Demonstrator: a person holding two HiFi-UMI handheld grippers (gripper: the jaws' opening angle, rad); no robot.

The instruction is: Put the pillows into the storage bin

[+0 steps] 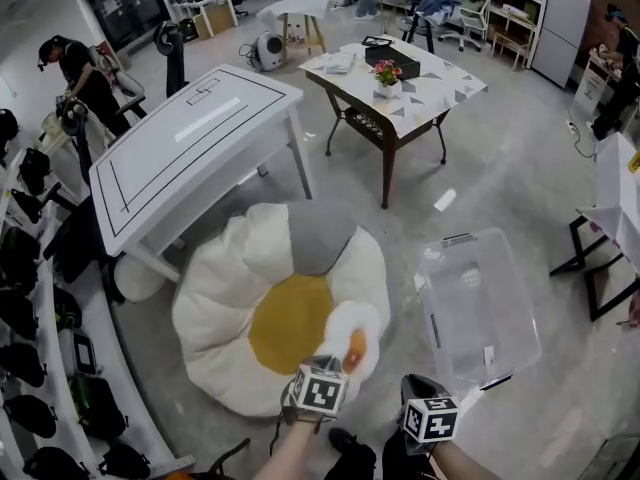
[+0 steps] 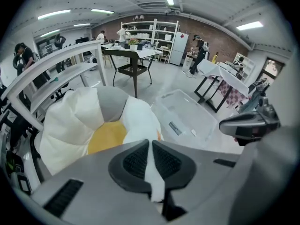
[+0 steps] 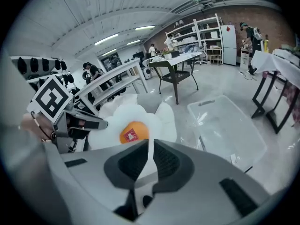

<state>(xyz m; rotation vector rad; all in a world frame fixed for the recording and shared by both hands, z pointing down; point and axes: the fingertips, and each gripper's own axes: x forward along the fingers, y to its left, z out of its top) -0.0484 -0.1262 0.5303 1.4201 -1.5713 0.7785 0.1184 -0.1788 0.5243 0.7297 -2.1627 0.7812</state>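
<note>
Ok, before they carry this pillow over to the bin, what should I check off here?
1. Left gripper shut on the small pillow: ok, white fabric is pinched between its jaws.
2. Right gripper shut on the same pillow: ok, fabric is between its jaws too.
3. Bin open: ok, no lid shows on it.
4. Room in the bin: ok, it looks empty.
5. Small pillow lifted free of the big pillow: cannot tell.
6. Way to the bin: ok, only bare floor lies between.
</note>
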